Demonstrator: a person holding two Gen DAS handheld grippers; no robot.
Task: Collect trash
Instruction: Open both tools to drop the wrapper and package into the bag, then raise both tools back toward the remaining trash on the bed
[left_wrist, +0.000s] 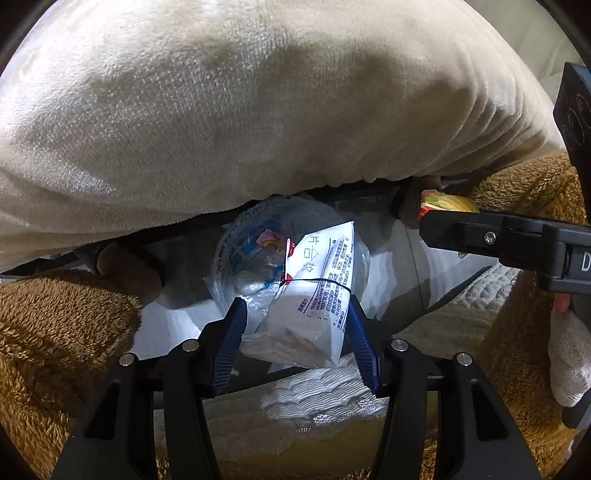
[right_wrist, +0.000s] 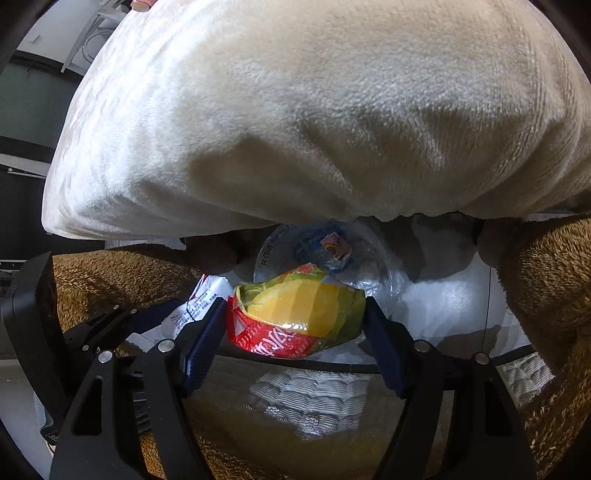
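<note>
While both loads hang above the white-lined trash bin (left_wrist: 388, 251), held open by two brown-sleeved arms, the left gripper (left_wrist: 293, 321) is clamped on a white printed packet (left_wrist: 317, 295) and the right gripper (right_wrist: 295, 321) on a crumpled red-and-yellow snack wrapper (right_wrist: 295, 317). The bin mouth lies straight ahead and below both; the right gripper seems slightly farther in, so I judge its drop comes first

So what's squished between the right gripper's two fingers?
A crumpled red and yellow snack wrapper, pinched between the right gripper's blue fingers. The right wrist view shows it.
</note>
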